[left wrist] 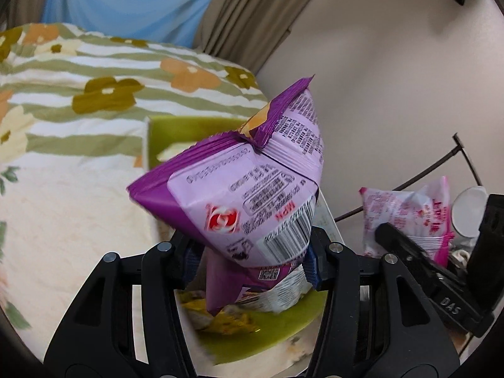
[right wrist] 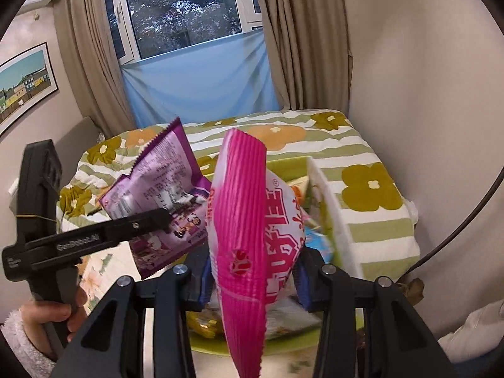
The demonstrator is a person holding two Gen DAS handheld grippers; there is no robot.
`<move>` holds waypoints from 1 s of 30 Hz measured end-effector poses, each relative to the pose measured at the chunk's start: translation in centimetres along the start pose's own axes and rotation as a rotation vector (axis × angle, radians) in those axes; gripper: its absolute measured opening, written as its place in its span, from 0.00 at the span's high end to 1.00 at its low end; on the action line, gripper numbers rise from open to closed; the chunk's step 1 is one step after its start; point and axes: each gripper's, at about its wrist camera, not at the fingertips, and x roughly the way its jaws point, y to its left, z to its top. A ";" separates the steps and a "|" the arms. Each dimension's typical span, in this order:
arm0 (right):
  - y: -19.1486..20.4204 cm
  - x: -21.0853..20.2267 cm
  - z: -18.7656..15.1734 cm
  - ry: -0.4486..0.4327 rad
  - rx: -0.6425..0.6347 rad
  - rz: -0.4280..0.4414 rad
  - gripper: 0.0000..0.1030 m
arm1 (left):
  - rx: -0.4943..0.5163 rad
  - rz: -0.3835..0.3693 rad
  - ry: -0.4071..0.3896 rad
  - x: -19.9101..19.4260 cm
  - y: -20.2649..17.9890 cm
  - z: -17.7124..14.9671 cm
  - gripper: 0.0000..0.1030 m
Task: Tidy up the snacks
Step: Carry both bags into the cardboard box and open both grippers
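A window [right wrist: 186,9] and a framed picture [right wrist: 25,78] are seen only in the right wrist view. There a hand [right wrist: 53,315] in a fleecy sleeve [right wrist: 19,343] grips the left gripper's handle. The purple snack packet [left wrist: 239,189] is clamped in the left gripper [left wrist: 252,261], the pink snack packet [right wrist: 252,236] in the right gripper [right wrist: 252,283]; both are held above a green box [left wrist: 189,132] on the flowered bedspread [left wrist: 78,94].
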 end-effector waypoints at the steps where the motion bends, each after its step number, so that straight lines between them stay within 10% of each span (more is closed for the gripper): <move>1: -0.7 0.0 0.0 0.005 -0.004 0.005 0.62 | -0.023 0.019 0.014 0.9 -0.3 -0.4 0.51; 6: -3.0 0.3 -0.2 0.041 -0.020 0.049 0.62 | -0.075 0.187 0.041 2.6 -0.9 -2.2 0.09; 16: -3.5 1.5 -0.2 0.076 -0.059 0.133 0.62 | 0.077 0.451 0.000 -1.0 -2.0 -3.5 0.07; 27: -1.8 5.3 2.8 0.127 -0.147 0.149 0.61 | 0.109 0.542 -0.027 -3.4 -2.2 -2.6 0.07; 30: -1.6 7.3 2.9 0.153 -0.168 0.124 0.43 | 0.093 0.555 -0.015 -3.1 -1.9 -2.8 0.07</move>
